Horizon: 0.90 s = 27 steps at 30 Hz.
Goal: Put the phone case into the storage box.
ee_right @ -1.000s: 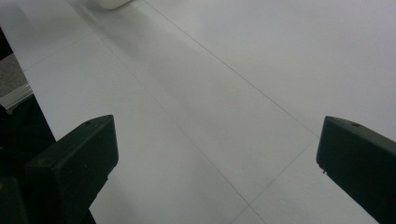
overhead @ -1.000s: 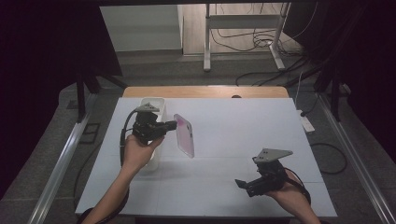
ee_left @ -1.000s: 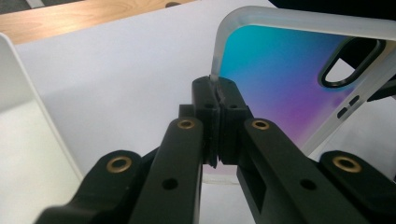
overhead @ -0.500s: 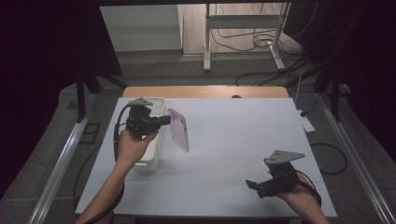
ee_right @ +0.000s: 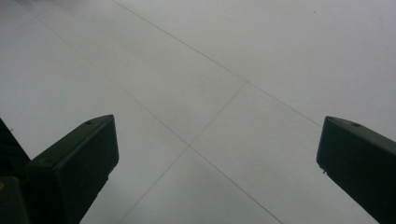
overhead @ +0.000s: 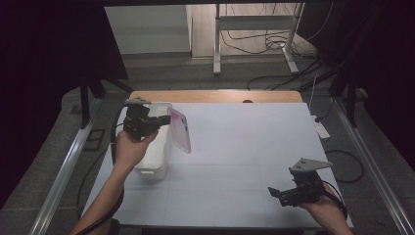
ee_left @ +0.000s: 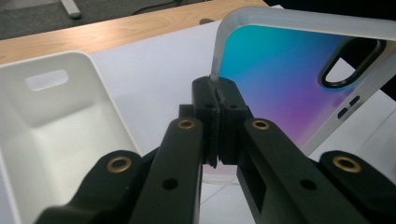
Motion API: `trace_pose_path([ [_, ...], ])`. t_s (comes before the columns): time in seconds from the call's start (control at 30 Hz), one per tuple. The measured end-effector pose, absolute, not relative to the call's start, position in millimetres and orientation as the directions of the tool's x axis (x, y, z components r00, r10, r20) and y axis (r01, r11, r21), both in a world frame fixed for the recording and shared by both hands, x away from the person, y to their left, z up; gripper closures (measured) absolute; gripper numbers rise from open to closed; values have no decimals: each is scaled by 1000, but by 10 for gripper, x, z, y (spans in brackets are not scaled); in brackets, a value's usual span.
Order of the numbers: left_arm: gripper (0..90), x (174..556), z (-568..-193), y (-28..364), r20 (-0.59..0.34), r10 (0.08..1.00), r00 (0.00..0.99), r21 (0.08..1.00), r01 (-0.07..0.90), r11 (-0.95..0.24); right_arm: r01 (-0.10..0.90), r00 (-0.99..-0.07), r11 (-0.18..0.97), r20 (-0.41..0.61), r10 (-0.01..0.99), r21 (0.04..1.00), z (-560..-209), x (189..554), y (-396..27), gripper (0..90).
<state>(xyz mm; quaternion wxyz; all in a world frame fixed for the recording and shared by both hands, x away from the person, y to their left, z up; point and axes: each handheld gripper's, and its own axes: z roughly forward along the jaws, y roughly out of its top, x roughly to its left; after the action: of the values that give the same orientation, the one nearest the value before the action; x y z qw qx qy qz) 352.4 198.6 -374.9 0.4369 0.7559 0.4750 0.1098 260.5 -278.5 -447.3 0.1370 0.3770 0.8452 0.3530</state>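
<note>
High view: the left gripper point(overhead: 164, 121), carried in the person's left hand point(overhead: 128, 149), is raised over the white bin point(overhead: 155, 161) that stands near the left edge of the white table point(overhead: 244, 147). Its jaws are pinched tight on the rim of a phone case point(overhead: 179, 129), which hangs clear of the table top, standing on edge and tilted, just beside the bin's right wall and partly above it. In this view the case looks pinkish with a pale frame. Left gripper view: the two black jaws meet on the translucent edge of the phone case point(ee_left: 285, 88), near one corner; the back of the case grades from teal through blue to purple, and a dark-ringed camera opening sits toward its far end. The open, empty interior of the white bin point(ee_left: 56, 126) lies to the left of the jaws, with a slot handle cut in its far wall, and the wooden strip point(ee_left: 116, 30) of the table's far edge runs beyond it. High view, lower right: the right gripper point(overhead: 279, 195), held in the person's right hand point(overhead: 325, 208), sits low near the table's near edge, well apart from the case and bin, with a grey three-cornered plate on top. Right gripper view: its jaws stand wide apart with nothing between them, above bare table point(ee_right: 210, 93).
</note>
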Motion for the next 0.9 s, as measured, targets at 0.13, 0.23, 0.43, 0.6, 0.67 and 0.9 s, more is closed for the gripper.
trace_pose_path([
  [0.13, 884, 3535, -3722, 2031, -246, 821, 515, 767, 621, -159, 552, -661, 456, 33, 750, 698, -4486, 2591, -2849, 0],
  [0.23, 884, 3548, -3700, 2079, -241, 829, 505, 769, 621, -155, 567, -643, 445, 35, 765, 693, -4498, 2571, -2912, 0],
  [0.43, 884, 3576, -3661, 2166, -232, 843, 485, 769, 622, -147, 591, -612, 423, 41, 790, 687, -4509, 2518, -3021, 0],
  [0.6, 884, 3594, -3635, 2239, -227, 856, 465, 770, 624, -135, 609, -581, 392, 51, 812, 690, -4509, 2479, -3115, 0],
  [0.67, 884, 3606, -3624, 2277, -222, 862, 455, 770, 624, -131, 619, -567, 384, 51, 822, 686, -4514, 2466, -3143, 0],
  [0.9, 884, 3634, -3596, 2365, -215, 876, 431, 770, 627, -120, 631, -537, 358, 54, 842, 689, -4534, 2451, -3202, 0],
])
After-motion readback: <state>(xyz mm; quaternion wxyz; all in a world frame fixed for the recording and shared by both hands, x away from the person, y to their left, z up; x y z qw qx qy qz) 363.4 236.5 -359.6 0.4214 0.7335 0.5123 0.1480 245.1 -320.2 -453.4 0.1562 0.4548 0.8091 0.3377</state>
